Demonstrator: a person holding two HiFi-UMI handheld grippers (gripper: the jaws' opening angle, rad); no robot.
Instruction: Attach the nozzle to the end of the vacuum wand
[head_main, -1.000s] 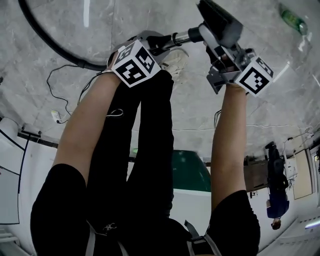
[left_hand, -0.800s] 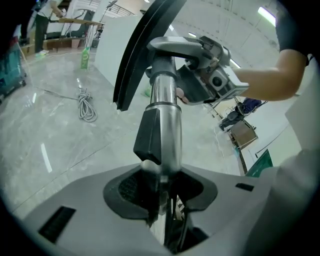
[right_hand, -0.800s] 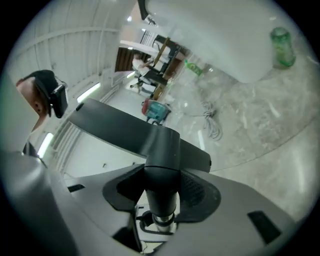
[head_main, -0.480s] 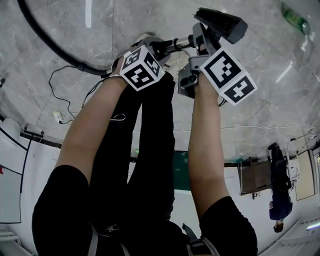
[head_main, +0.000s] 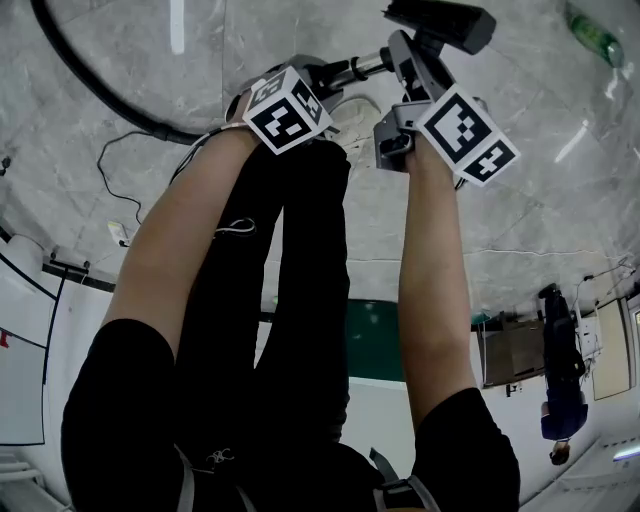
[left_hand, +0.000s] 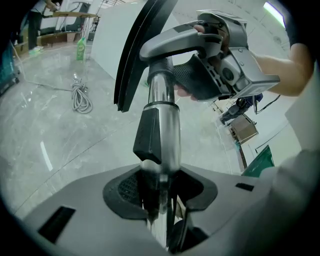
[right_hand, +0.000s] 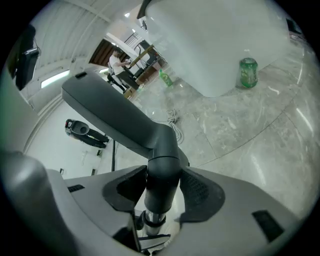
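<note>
To the person's right the marble floor (head_main: 540, 200) lies open as far as a green bottle (head_main: 588, 40). On the left a black hose (head_main: 85, 80) and a thin cable (head_main: 100, 170) cross it. The vacuum wand (head_main: 358, 68) bars the middle ahead.

Vacuum wand (left_hand: 161, 127): chrome tube with a black clip on one side, held in mid-air, clamped in your left hand-held gripper (left_hand: 159, 202). Nozzle (right_hand: 112, 117): dark grey, flat wide head on a round neck, with the neck gripped in your right hand-held gripper (right_hand: 161, 200). The wand's tip meets the neck's end (seating unclear).
</note>
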